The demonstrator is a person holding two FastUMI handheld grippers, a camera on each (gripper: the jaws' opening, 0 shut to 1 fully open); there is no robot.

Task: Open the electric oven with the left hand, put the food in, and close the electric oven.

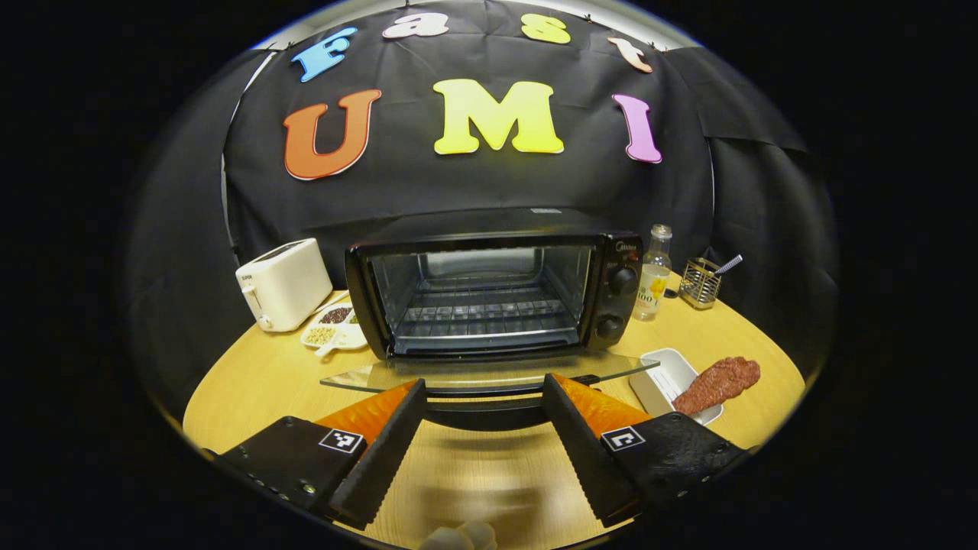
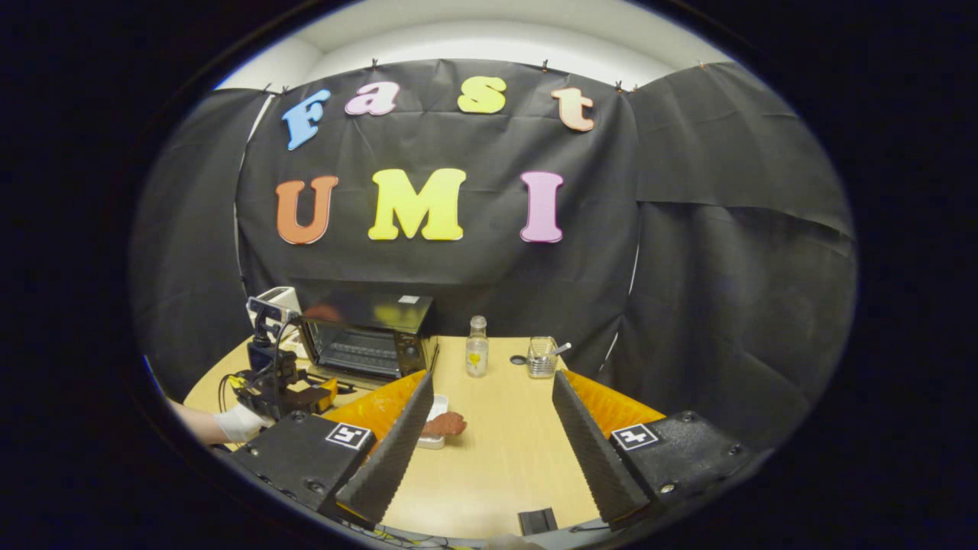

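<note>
1. The oven (image 1: 489, 294) stands on a round wooden table (image 1: 252, 382), its glass door (image 1: 489, 374) folded down flat toward the viewer, the rack inside bare.
2. The left gripper (image 1: 483, 416) is released, jaws spread wide just in front of the door's handle, holding nothing.
3. The food (image 1: 717, 384), a reddish lump, lies on a white tray (image 1: 661, 374) right of the oven, long axis slanting up to the right.
4. In the right gripper view, the right gripper (image 2: 493, 409) is also spread and empty, with the food (image 2: 445, 423) just ahead beside its left finger.
5. Judgement: the right gripper is nearer the food and suits the pickup.
</note>
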